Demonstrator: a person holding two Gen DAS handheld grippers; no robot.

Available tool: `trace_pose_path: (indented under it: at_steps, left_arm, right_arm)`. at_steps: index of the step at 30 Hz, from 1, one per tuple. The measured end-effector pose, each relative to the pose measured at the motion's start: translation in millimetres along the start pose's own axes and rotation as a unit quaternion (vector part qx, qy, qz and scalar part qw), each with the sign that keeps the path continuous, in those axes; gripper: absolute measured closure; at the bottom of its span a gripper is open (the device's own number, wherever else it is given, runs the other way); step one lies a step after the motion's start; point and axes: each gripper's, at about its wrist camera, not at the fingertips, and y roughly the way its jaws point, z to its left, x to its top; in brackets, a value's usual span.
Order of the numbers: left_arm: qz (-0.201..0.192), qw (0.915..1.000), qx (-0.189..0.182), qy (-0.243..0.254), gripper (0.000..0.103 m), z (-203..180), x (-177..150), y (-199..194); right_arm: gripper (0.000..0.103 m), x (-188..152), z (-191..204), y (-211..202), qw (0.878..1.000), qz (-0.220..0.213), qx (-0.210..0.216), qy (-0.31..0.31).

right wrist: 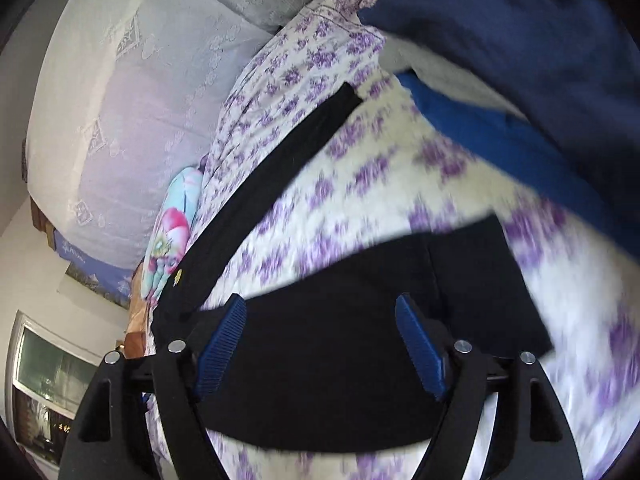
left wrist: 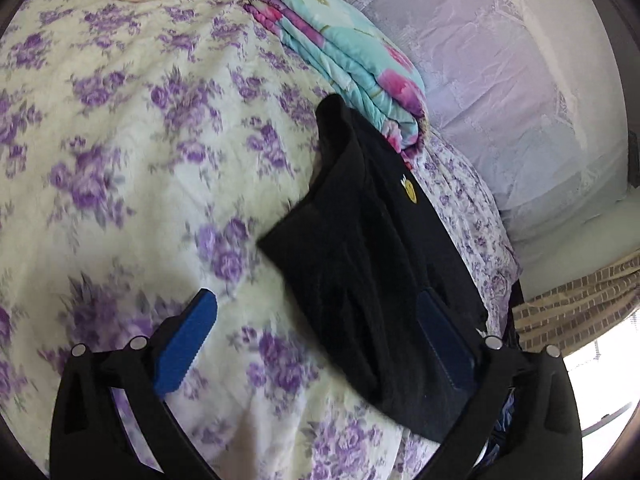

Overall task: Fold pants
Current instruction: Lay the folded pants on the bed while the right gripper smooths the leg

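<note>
Black pants [left wrist: 372, 248] lie folded on the floral bedspread [left wrist: 120, 140], far end against a folded turquoise quilt [left wrist: 344, 60] by the lace-covered wall side. Left gripper [left wrist: 316, 344] spread wide, nothing pinched; cloth only passes under its right pad. Right gripper [right wrist: 320, 344] also released, jaws apart above the fabric. Likely both let go so the fold settles flat
</note>
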Motion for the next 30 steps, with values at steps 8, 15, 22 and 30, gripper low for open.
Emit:
trace_pose_path:
  at_steps: [8,15,22,30]
  left_arm:
    - [0.020,0.9994,-0.019,-0.019,0.006,-13.3,-5.7,34.3]
    - [0.036,0.9985,0.004,-0.042,0.061,-18.9,11.8,67.6]
    - [0.016,0.9974,-0.031,-0.063,0.085,-6.5,3.9,46.9]
    - [-0.023,0.9942,-0.060,-0.086,0.093,-2.7,6.5,1.9]
  right_arm:
    - [0.025,-50.1,-17.3,-40.0,0.999,0.024,0.040,0.025]
    - [0.025,-69.3,-41.3,-21.6,0.995,0.035,0.054,0.076]
    - [0.031,-51.7,-44.2,-7.8,0.992,0.001,0.070,0.101]
    - [0.097,15.2,-6.1,16.2,0.997,-0.026,0.073,0.029]
